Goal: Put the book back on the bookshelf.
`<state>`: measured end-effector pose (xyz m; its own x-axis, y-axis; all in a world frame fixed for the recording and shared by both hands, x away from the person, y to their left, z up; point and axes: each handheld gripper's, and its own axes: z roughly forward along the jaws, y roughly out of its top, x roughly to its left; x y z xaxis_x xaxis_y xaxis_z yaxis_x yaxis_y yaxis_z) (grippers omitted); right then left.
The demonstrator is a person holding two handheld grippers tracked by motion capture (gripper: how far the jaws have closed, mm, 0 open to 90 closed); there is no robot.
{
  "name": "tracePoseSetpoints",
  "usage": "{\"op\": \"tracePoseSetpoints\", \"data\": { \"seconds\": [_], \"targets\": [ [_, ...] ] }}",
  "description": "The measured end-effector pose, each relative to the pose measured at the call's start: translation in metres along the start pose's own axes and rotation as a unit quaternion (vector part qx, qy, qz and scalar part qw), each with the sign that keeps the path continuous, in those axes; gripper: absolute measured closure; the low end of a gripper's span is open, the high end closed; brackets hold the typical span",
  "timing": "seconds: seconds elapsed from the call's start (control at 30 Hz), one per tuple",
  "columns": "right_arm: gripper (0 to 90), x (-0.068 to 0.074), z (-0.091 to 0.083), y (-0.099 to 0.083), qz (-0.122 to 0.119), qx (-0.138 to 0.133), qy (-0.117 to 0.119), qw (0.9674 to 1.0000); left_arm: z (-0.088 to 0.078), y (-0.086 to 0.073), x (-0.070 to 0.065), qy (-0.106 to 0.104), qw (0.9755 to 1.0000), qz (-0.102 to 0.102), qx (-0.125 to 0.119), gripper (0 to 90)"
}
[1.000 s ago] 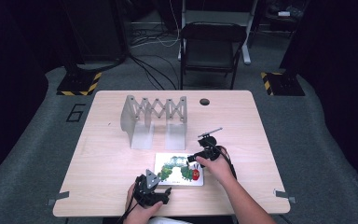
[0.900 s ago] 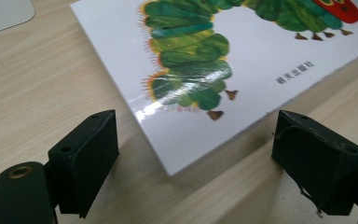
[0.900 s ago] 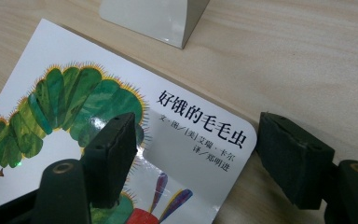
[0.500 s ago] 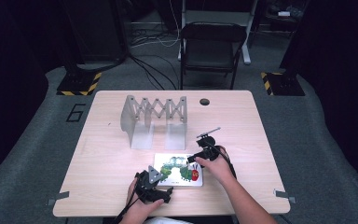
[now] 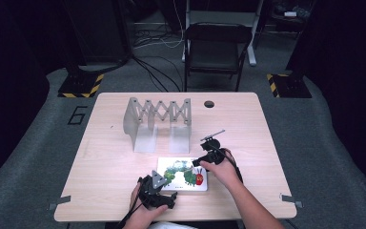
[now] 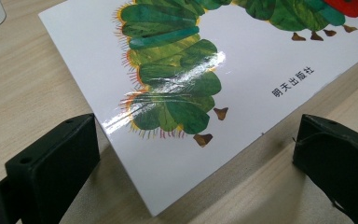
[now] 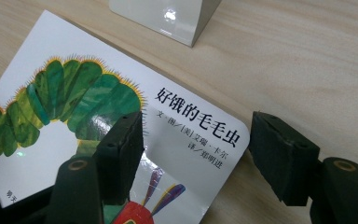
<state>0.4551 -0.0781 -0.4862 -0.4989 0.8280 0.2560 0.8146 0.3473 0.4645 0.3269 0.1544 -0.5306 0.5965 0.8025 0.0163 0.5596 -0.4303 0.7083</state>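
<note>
High view: both open tools flank the flat picture book.

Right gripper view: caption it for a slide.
Right gripper open, its fingers straddling a corner of the caterpillar picture book flat on the wooden table.

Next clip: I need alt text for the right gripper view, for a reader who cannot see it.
A white board book with a green caterpillar picture and Chinese title lies flat on the light wooden table, one corner between the open black jaws of the right gripper. One jaw hangs over the cover, the other off the book's edge. A pale grey stand foot sits beyond.
</note>
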Motion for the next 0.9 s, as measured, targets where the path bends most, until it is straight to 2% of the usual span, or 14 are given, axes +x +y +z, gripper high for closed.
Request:
{"op": "tracePoseSetpoints", "data": {
  "seconds": [0.2, 0.33, 0.5, 0.6, 0.77, 0.9],
  "targets": [
    [35.6, 0.002, -0.01, 0.002, -0.005, -0.014, 0.003, 0.9999, 0.0, 0.0, -0.001, 0.002, 1.0, -0.005, -0.002, 0.0],
    [35.6, 0.004, -0.015, 0.003, -0.008, -0.018, 0.003, 0.9998, 0.0, 0.0, 0.0, 0.005, 1.0, 0.0, 0.0, 0.0],
    [35.8, 0.008, -0.021, 0.005, -0.012, -0.023, 0.001, 0.9997, 0.001, 0.001, -0.001, 0.013, 0.9999, -0.01, 0.0, 0.0],
    [35.9, 0.009, -0.024, 0.005, -0.012, -0.026, 0.002, 0.9996, 0.001, 0.001, -0.001, 0.012, 0.9999, -0.012, -0.001, 0.1],
    [36.0, 0.01, -0.024, 0.004, -0.012, -0.025, 0.001, 0.9996, 0.0, 0.004, 0.0, 0.008, 0.9996, -0.028, 0.006, 0.1],
    [36.4, 0.01, -0.027, 0.005, -0.008, -0.03, 0.006, 0.9995, 0.0, 0.005, -0.001, 0.01, 0.9995, -0.029, 0.008, 0.1]
  ]
}}
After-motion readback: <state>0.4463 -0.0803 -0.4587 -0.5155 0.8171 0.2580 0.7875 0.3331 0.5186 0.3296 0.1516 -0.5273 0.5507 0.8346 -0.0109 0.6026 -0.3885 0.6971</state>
